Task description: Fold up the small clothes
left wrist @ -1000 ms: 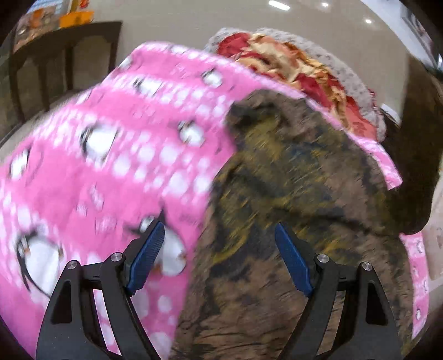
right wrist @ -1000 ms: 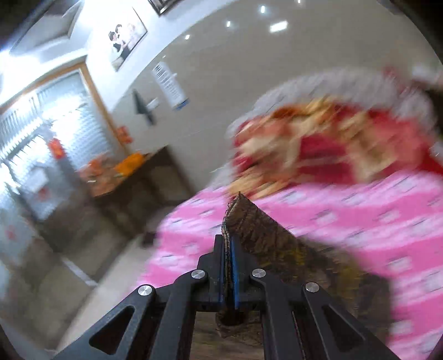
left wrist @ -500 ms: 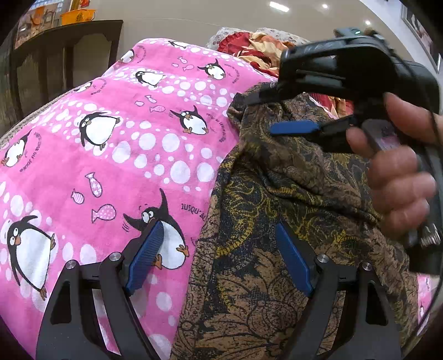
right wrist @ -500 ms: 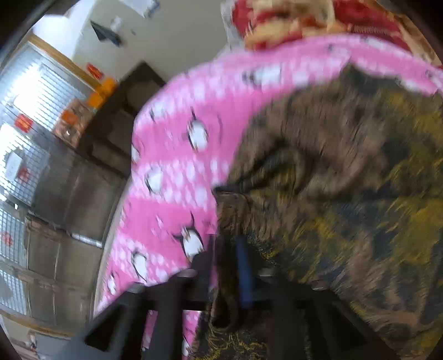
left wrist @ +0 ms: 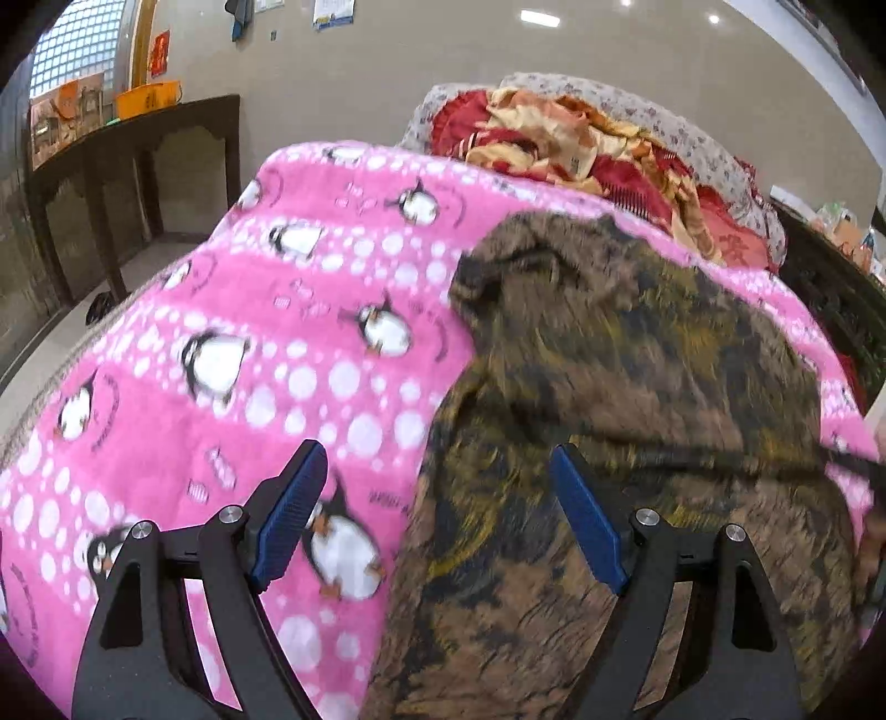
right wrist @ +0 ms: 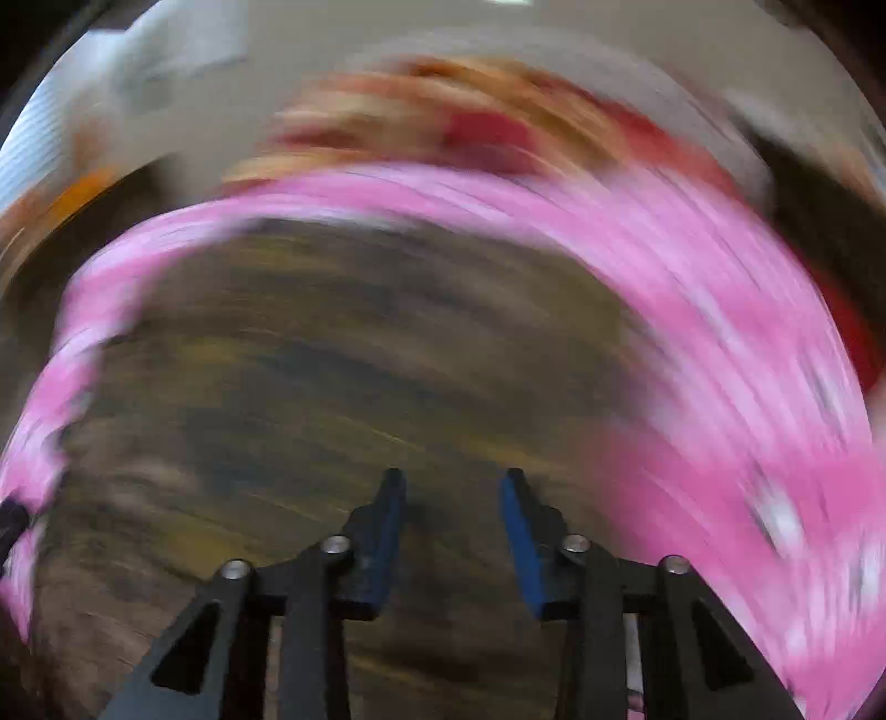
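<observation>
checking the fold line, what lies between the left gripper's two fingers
In the left wrist view, the left gripper is open: between its fingers lie the penguin blanket and the left edge of the brown patterned garment. Neither finger touches the cloth.

Even, bright ceiling light; fisheye bending, dark corners. Left view mildly blurred; right view heavily smeared by motion.

A lived-in home room. A pink penguin blanket (left wrist: 232, 387) covers a bed, with a red and gold quilt (left wrist: 581, 144) heaped at its far end. A dark wooden side table (left wrist: 138, 144) stands against a plain beige wall (left wrist: 387, 72) hung with papers, beside a barred window (left wrist: 77, 50).
</observation>
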The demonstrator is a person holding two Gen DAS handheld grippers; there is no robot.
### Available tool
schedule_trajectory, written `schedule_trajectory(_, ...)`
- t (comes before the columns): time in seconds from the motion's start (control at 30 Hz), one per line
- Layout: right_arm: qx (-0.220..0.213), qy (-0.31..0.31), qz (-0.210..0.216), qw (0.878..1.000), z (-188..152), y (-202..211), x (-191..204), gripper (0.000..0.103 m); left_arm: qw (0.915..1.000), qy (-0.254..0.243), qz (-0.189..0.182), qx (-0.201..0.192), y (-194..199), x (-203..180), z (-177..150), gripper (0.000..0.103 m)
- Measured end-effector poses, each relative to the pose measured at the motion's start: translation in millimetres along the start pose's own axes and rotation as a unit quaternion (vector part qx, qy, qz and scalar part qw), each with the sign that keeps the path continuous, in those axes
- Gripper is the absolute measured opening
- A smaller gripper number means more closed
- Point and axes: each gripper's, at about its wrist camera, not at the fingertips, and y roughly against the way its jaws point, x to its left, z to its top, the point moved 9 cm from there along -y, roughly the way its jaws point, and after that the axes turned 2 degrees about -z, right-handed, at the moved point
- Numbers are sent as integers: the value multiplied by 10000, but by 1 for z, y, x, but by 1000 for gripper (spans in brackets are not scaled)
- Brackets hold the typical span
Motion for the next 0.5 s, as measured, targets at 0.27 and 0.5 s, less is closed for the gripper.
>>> schedule_trajectory(0.27, -502, -190, 379, 9978, 30, 52, -18, 23, 9983, -354, -452, 120, -52, -71, 60, 83)
schedule_trajectory(0.5, 209, 368, 323, 9986, 5, 5, 13, 26, 9940, -456, 224, 969, -109, -30, 18, 83)
